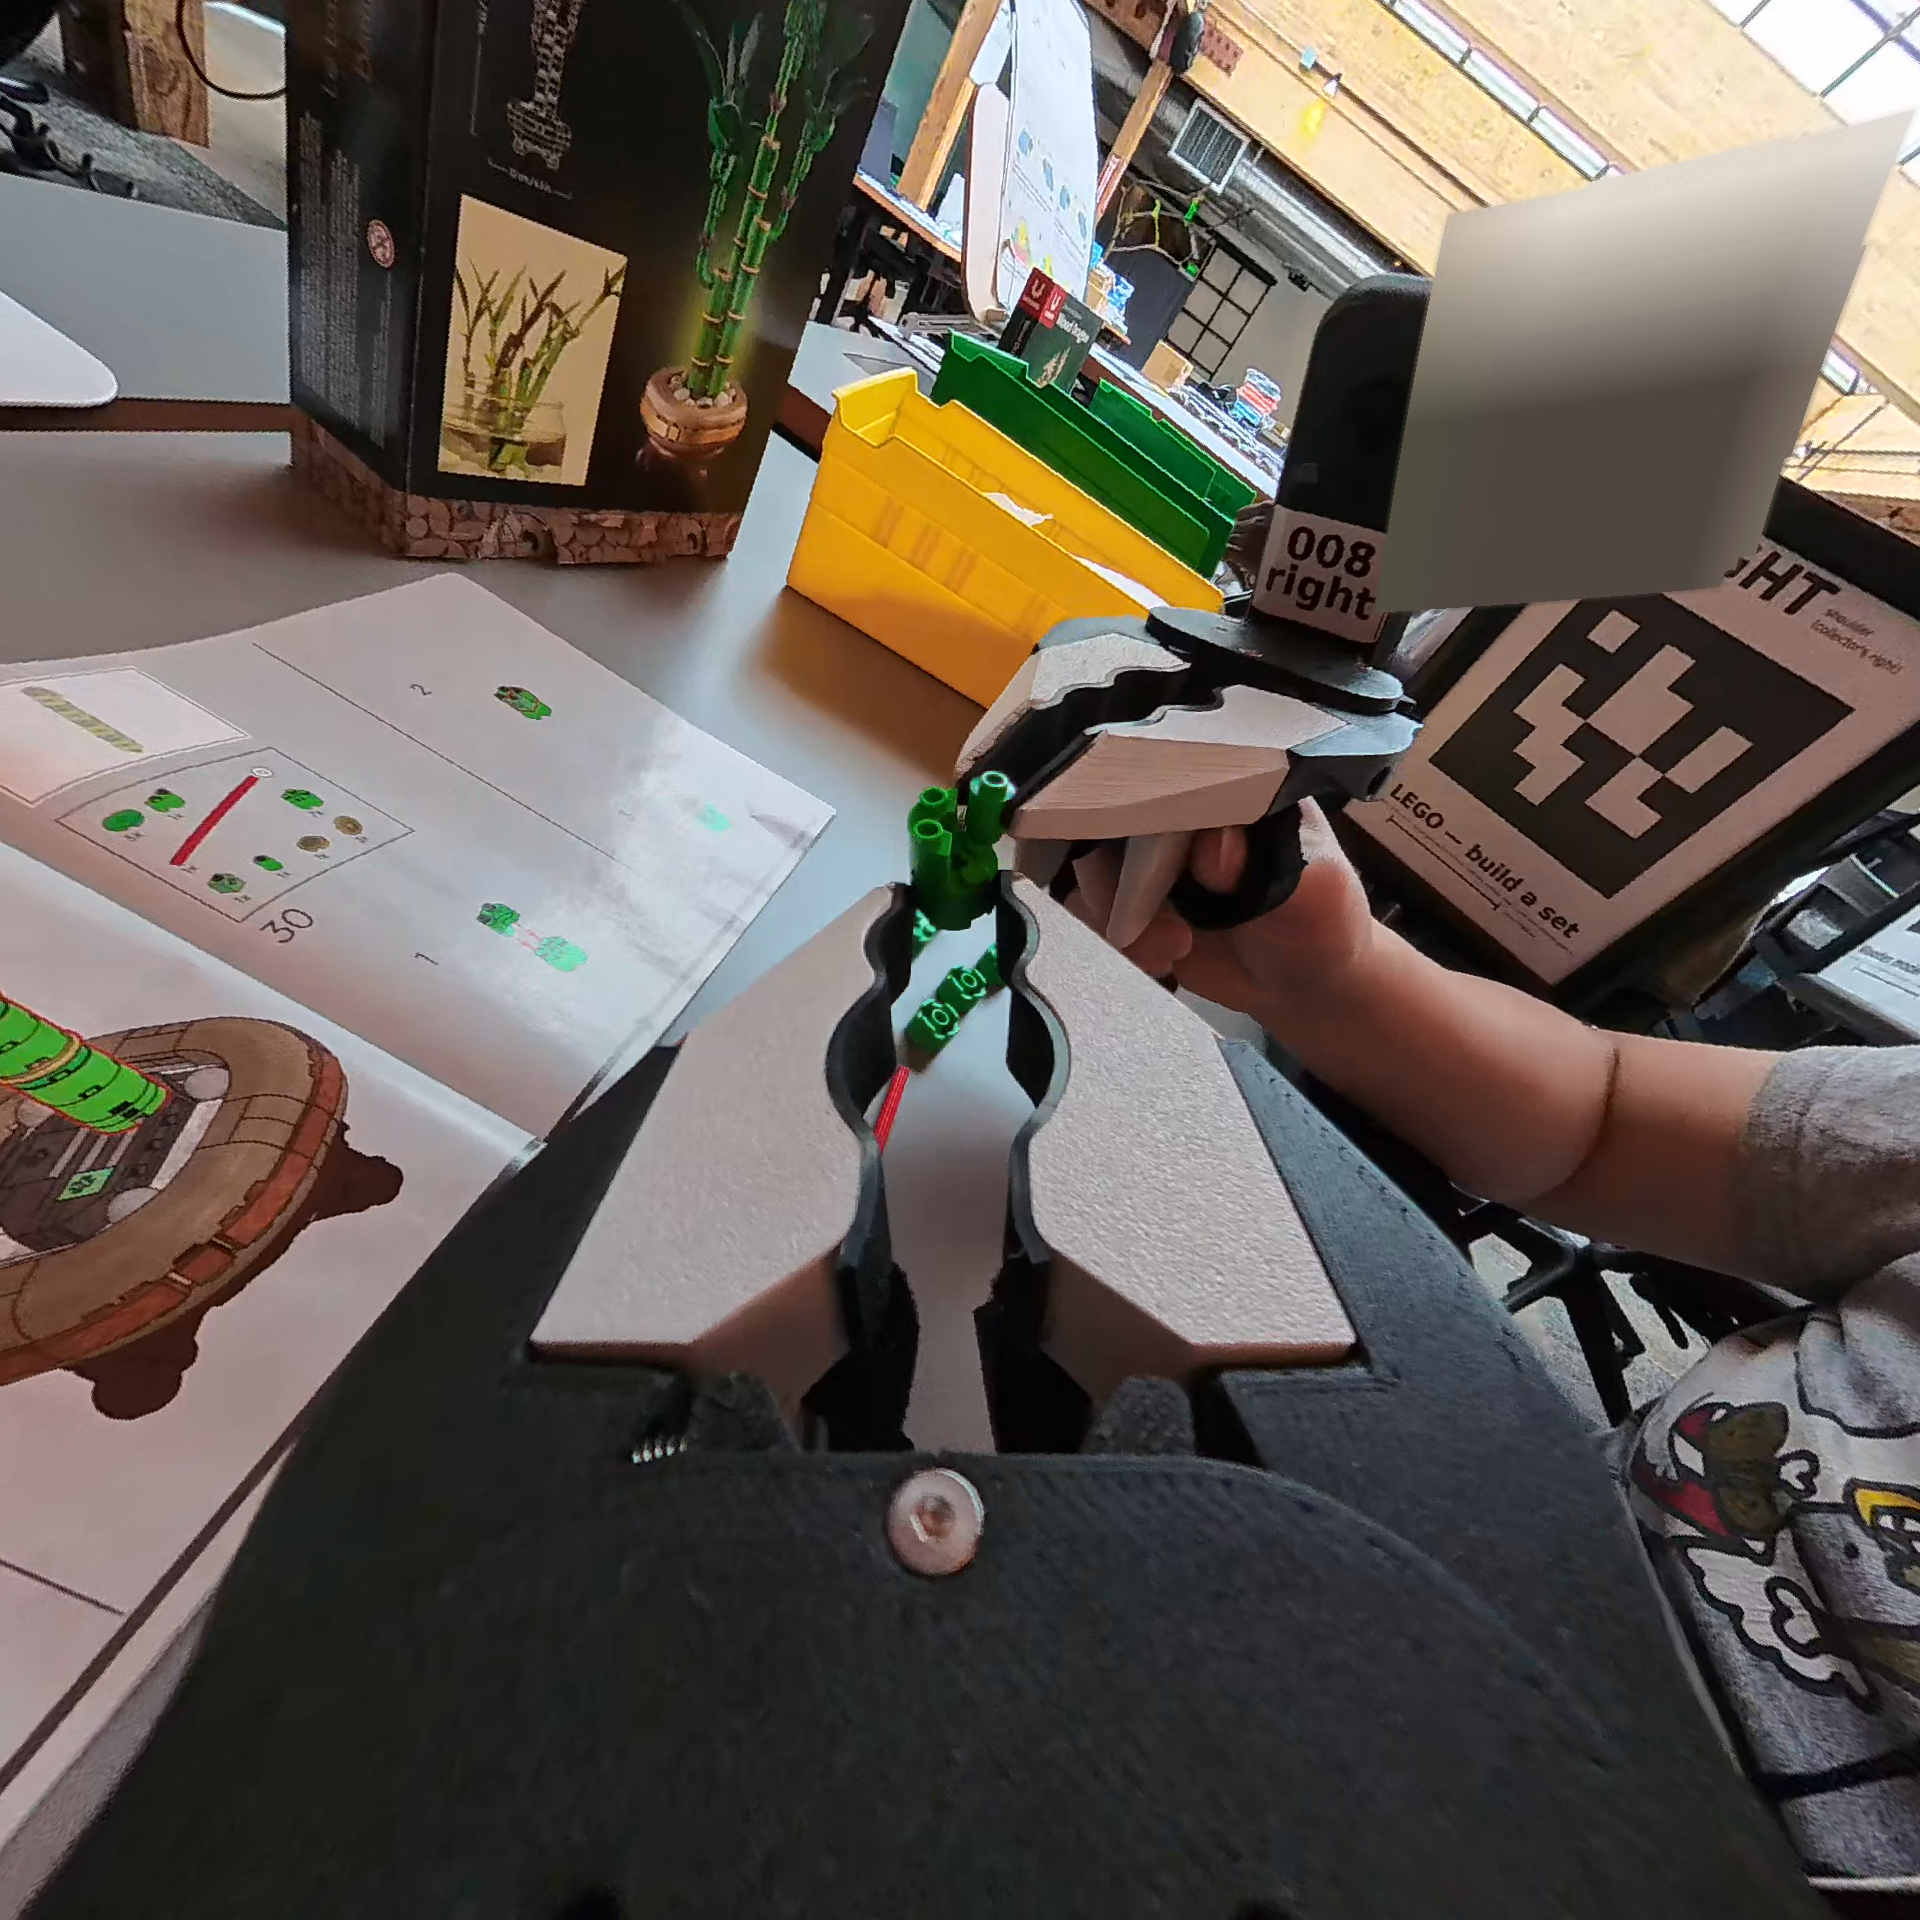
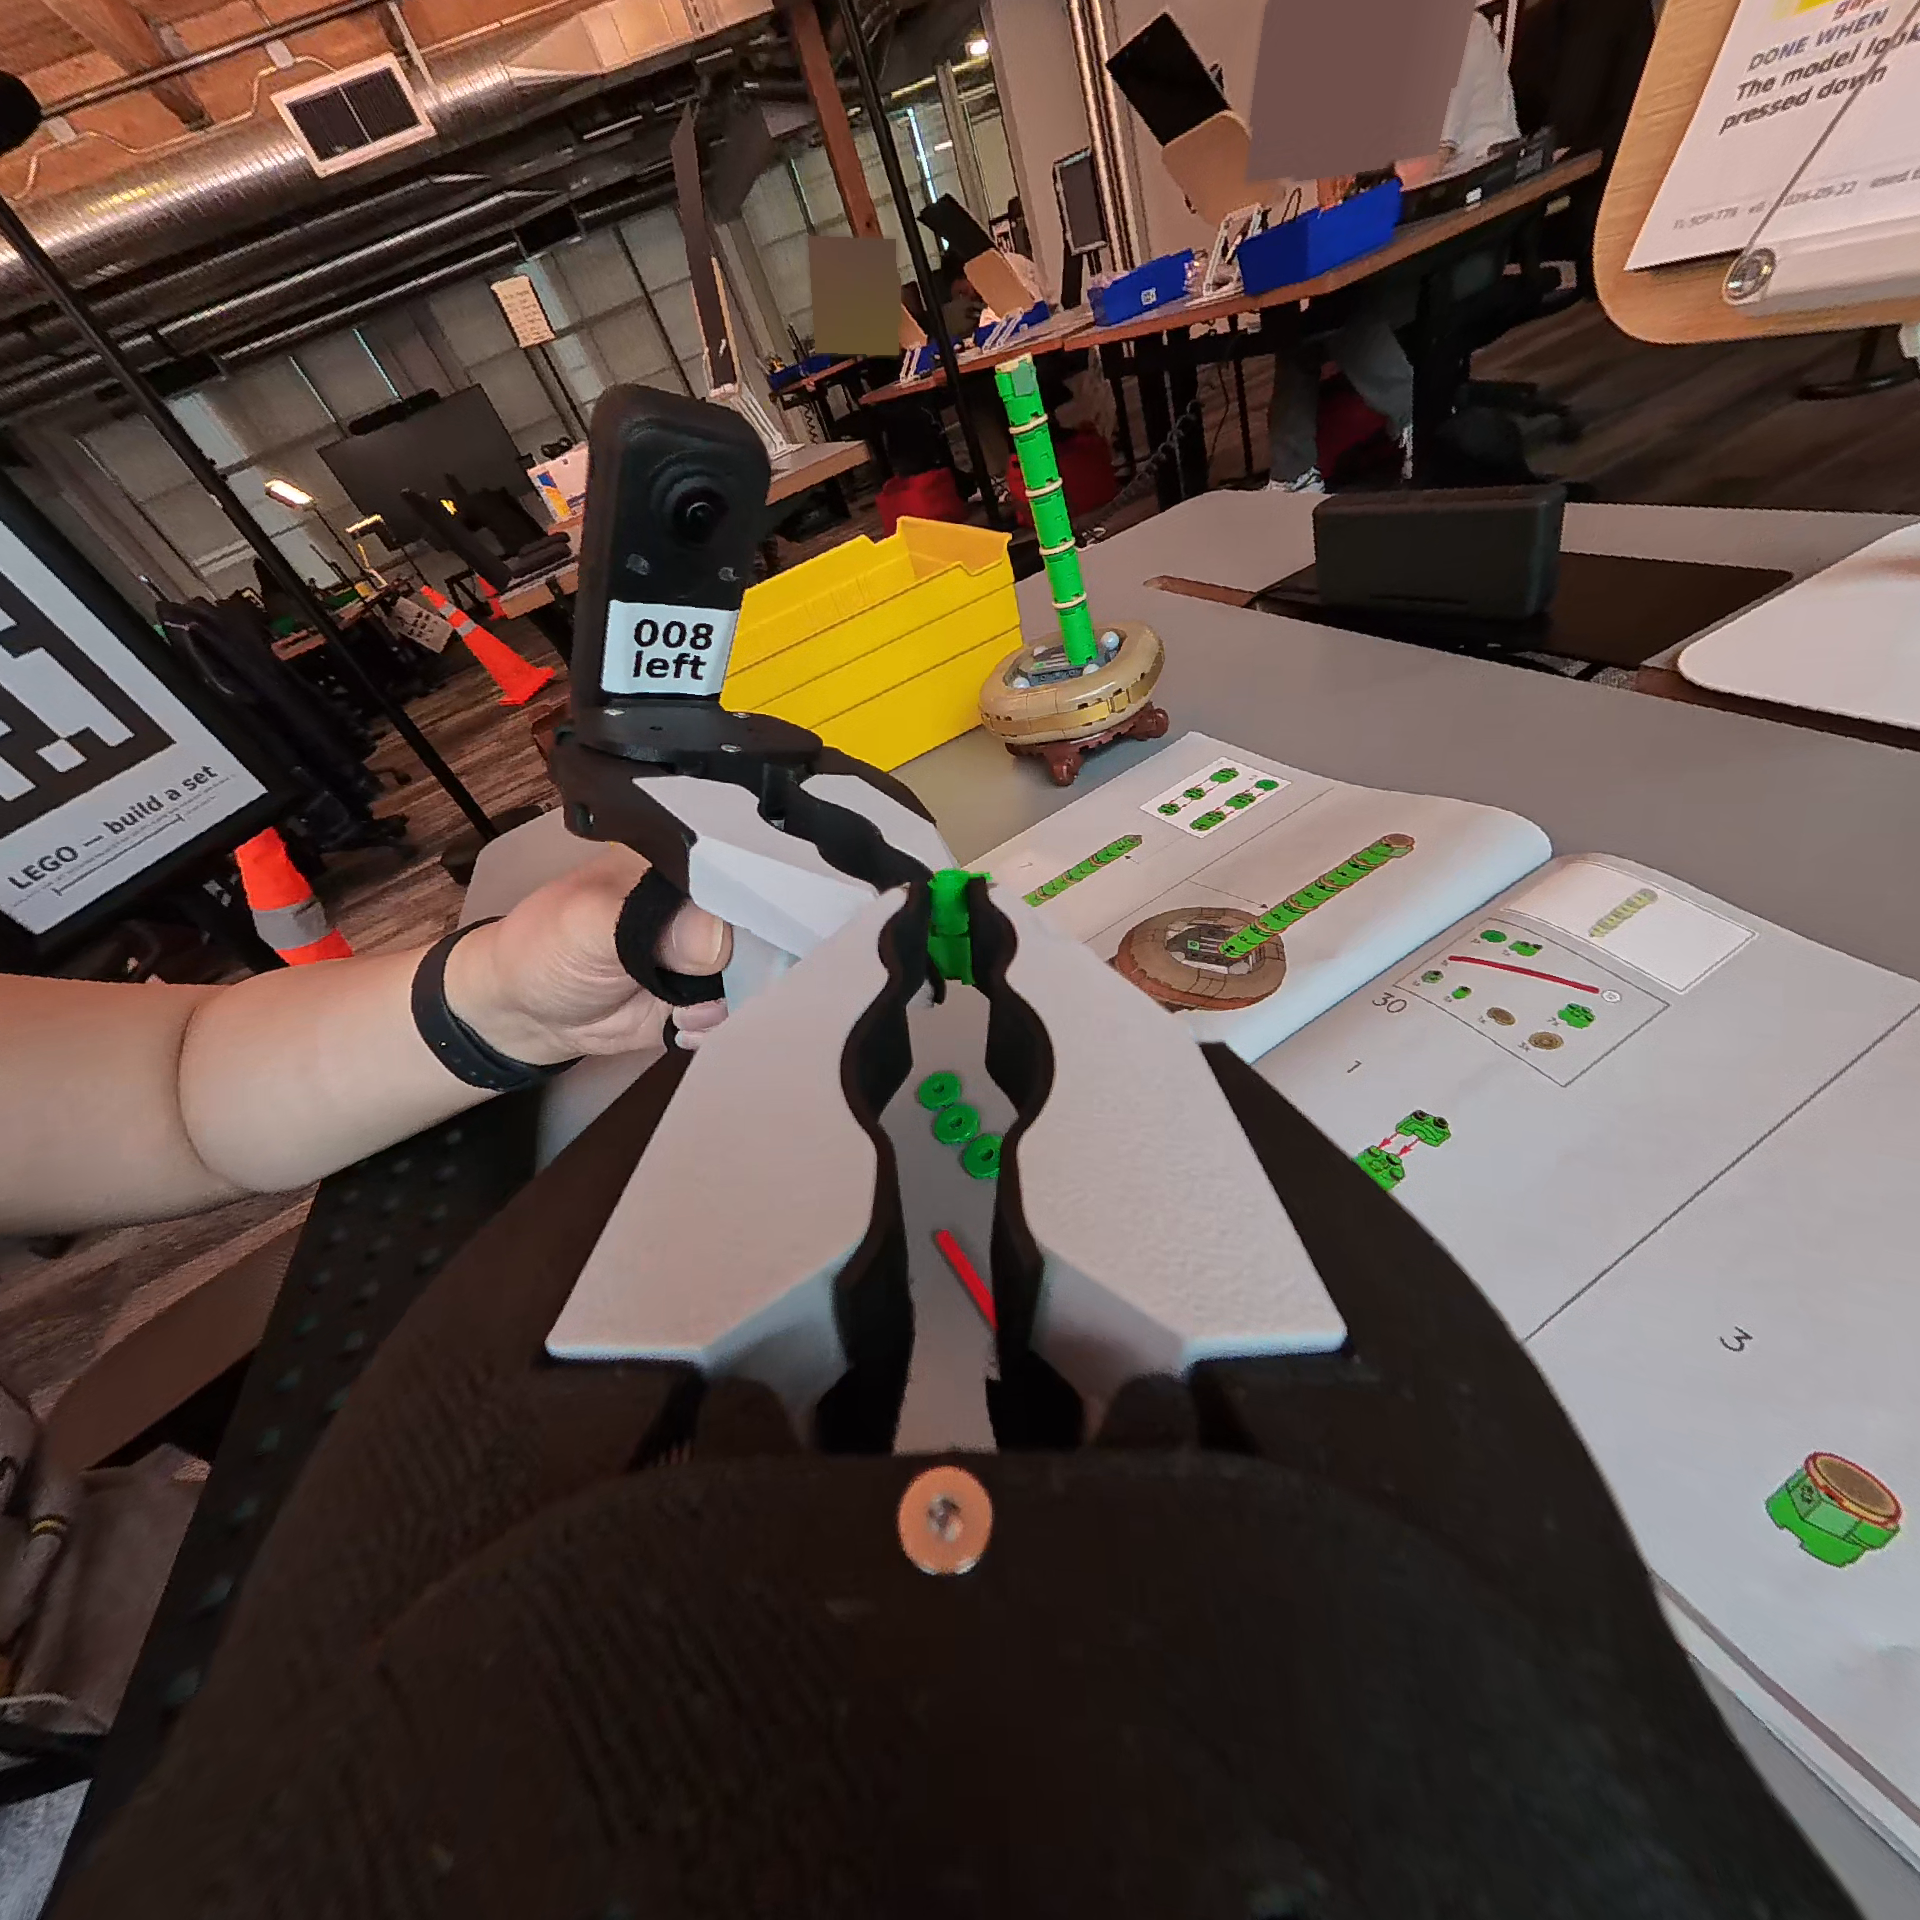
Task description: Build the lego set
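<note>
I am looking across the open instruction booklet lying at the left, with the set's box standing far behind it. My left gripper is closing its fingertips on a green brick cluster above the grey table. My right gripper is pinching the same green bricks, tip to tip. Loose green round pieces and a red rod are lying beneath. A yellow bin and the bamboo model are standing far off.
</note>
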{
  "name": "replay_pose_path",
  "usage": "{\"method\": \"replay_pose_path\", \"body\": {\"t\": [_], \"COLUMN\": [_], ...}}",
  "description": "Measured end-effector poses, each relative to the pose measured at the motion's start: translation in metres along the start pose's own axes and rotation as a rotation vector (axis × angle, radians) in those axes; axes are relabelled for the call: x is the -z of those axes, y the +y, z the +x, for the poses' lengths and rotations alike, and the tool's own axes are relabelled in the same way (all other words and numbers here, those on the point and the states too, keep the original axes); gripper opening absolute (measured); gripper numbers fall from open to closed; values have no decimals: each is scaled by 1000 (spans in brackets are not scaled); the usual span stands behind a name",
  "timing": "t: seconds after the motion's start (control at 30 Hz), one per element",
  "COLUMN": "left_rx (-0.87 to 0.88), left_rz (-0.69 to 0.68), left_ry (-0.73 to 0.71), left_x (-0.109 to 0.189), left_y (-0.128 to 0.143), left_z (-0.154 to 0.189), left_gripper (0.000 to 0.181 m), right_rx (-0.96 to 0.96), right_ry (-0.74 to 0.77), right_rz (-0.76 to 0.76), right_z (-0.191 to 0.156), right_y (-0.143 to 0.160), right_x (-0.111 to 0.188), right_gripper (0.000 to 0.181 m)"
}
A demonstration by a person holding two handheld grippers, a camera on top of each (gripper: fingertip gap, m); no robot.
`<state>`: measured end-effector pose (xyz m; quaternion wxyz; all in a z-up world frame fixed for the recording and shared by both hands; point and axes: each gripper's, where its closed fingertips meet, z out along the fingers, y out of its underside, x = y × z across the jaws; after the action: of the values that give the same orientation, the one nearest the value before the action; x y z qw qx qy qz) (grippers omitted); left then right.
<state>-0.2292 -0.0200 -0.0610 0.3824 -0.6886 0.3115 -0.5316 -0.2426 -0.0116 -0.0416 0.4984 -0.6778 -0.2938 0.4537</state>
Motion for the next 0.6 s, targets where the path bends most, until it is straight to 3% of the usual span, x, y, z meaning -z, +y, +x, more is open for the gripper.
{"method": "replay_pose_path", "body": {"t": [0.6], "left_rx": [9], "left_rz": [-83], "left_ry": [-130], "left_x": [0], "left_y": [13], "left_z": [-21], "left_gripper": [14], "right_rx": [43], "right_ry": [185], "right_rz": [-114], "right_z": [15], "right_y": [17], "right_x": [-12], "right_gripper": [6]}}
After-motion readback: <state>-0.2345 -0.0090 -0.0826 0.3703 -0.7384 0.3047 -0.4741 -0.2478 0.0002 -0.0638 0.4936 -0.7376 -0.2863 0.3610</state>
